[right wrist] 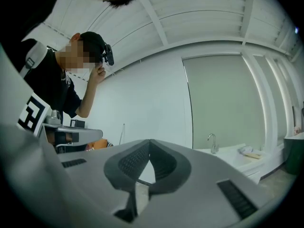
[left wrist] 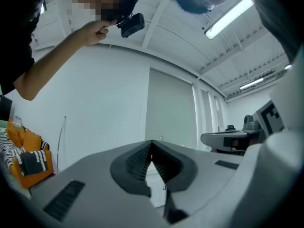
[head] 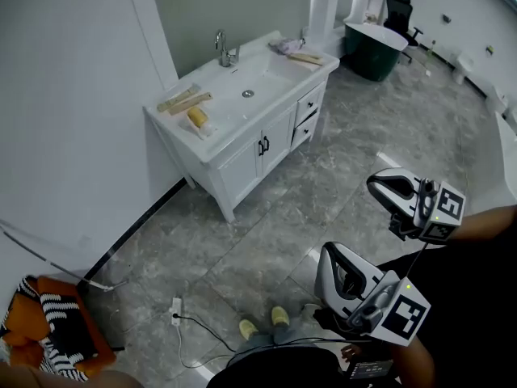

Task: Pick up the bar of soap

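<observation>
Near left, on the floor: heap of orange and striped fabric (head: 48, 330). Far left of centre: white vanity cabinet (head: 242, 172) set against the wall, with a basin in its top. Left end of its counter: two pale wooden pieces (head: 184, 99), and just beside them on the near side the bar of soap (head: 197, 117), orange-yellow and lying flat. It is too small to fix its long axis, though it seems to run back toward the wall. Behind the basin: faucet (head: 226, 51). Right end of the counter: crumpled cloth (head: 286, 45). Near right: left gripper (head: 329, 259), held level, jaws pressed together on nothing. Just beyond it: right gripper (head: 380, 186), also level, pads meeting at the tip and likewise empty. Governing relation: the soap lies far and to the left of both grippers, well apart from them, with open grey floor between. Neither gripper reads as plainly nearer, and whichever goes would need its jaws spread first. Only the head view shows the soap. The left gripper view gives bare wall, the fabric at its left and the other gripper at its right. The right gripper view gives the faucet and cloth at its right, and no soap.
</observation>
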`<action>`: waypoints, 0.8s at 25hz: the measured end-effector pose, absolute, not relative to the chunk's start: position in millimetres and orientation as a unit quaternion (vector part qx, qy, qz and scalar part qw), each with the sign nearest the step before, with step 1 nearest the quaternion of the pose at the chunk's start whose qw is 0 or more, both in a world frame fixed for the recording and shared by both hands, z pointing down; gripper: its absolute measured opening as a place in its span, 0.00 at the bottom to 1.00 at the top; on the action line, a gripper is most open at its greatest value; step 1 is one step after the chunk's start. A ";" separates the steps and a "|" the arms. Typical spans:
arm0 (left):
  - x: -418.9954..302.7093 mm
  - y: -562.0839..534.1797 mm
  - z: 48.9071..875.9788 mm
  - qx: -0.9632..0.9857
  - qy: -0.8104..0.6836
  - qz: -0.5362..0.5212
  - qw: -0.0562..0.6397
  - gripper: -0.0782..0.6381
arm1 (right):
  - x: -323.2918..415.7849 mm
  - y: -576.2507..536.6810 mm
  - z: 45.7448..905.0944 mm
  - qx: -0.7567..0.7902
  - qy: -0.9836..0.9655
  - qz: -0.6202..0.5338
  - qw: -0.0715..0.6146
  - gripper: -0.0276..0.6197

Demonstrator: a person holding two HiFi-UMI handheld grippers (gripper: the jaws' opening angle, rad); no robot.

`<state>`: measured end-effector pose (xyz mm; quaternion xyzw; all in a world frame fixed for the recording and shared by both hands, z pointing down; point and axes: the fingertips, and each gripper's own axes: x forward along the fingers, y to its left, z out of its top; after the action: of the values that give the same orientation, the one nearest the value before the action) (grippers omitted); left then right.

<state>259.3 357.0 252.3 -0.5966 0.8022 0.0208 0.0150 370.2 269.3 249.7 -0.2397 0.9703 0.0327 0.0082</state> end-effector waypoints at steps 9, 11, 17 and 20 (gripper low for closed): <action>262.1 355.1 253.2 -0.596 0.803 0.014 0.022 0.12 | 370.7 269.5 254.0 -0.230 0.973 0.037 0.001 0.05; 263.8 353.7 253.6 -0.596 0.803 0.014 0.024 0.12 | 371.2 268.4 254.9 -0.229 0.973 0.038 0.001 0.05; 263.7 345.4 252.8 -0.592 0.805 0.015 0.023 0.12 | 369.3 259.0 256.1 -0.224 0.974 0.036 0.000 0.05; 261.8 341.6 253.0 -0.590 0.807 0.018 0.017 0.12 | 368.1 255.3 256.1 -0.220 0.975 0.034 -0.001 0.05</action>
<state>261.8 341.6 253.0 -0.5902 0.8069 0.0181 0.0168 368.1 255.3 256.1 -0.2202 0.9748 0.0343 -0.0008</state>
